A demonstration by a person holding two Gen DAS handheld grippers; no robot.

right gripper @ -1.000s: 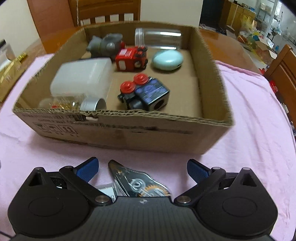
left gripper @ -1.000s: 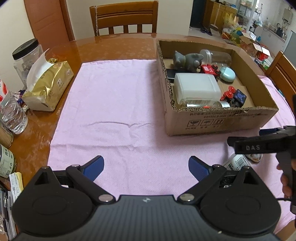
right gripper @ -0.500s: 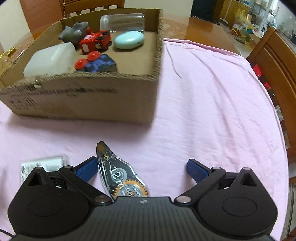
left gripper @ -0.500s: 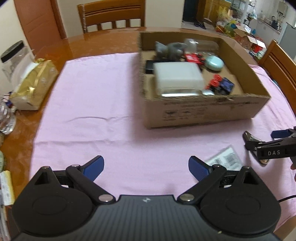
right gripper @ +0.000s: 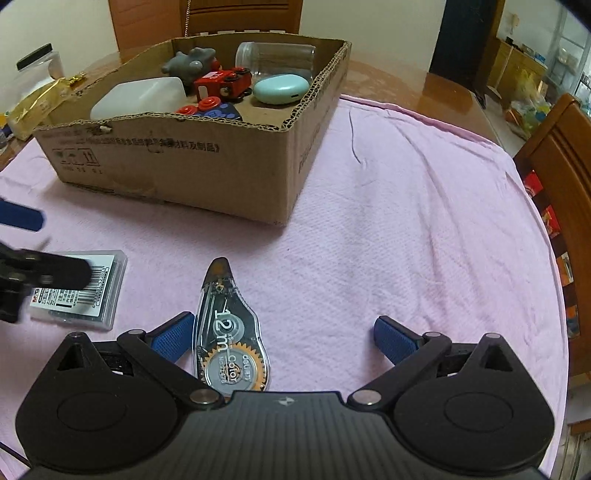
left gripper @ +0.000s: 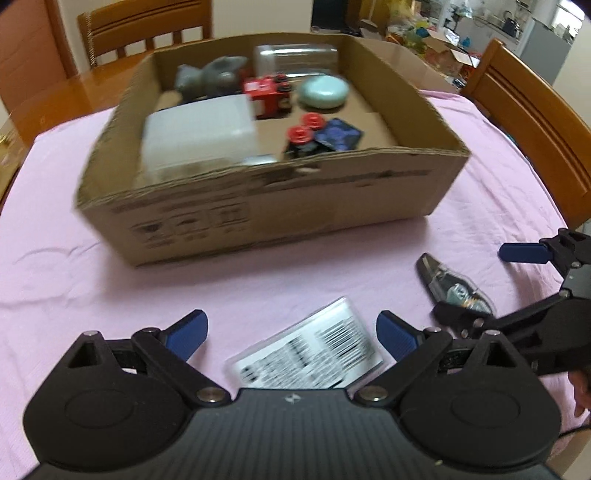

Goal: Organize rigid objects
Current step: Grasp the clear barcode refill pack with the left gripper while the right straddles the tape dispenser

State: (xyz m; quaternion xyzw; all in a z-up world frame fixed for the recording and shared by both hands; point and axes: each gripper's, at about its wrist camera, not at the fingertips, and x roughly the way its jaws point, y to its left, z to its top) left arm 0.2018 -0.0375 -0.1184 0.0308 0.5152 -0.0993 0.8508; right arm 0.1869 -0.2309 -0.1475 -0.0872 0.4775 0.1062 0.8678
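A cardboard box [left gripper: 280, 206] [right gripper: 221, 162] on the pink cloth holds several things: a white container, a grey toy, a red toy car, a mint case, a clear jar. A flat clear case with a barcode label [left gripper: 306, 354] [right gripper: 79, 295] lies between the fingers of my open left gripper [left gripper: 291, 332]. A clear correction tape dispenser [right gripper: 229, 332] [left gripper: 450, 284] lies between the fingers of my open right gripper [right gripper: 284, 336], close to its left finger. Neither gripper holds anything.
Wooden chairs stand at the far side [left gripper: 144, 29] and the right [left gripper: 535, 122]. A gold tissue pack [right gripper: 33, 103] and a jar sit at the left table edge. The pink cloth [right gripper: 406, 221] lies to the right of the box.
My left gripper has swung right and forward, bringing the barcode case between its fingers. My right gripper has drawn back from the box, with the tape dispenser still between its open fingers.
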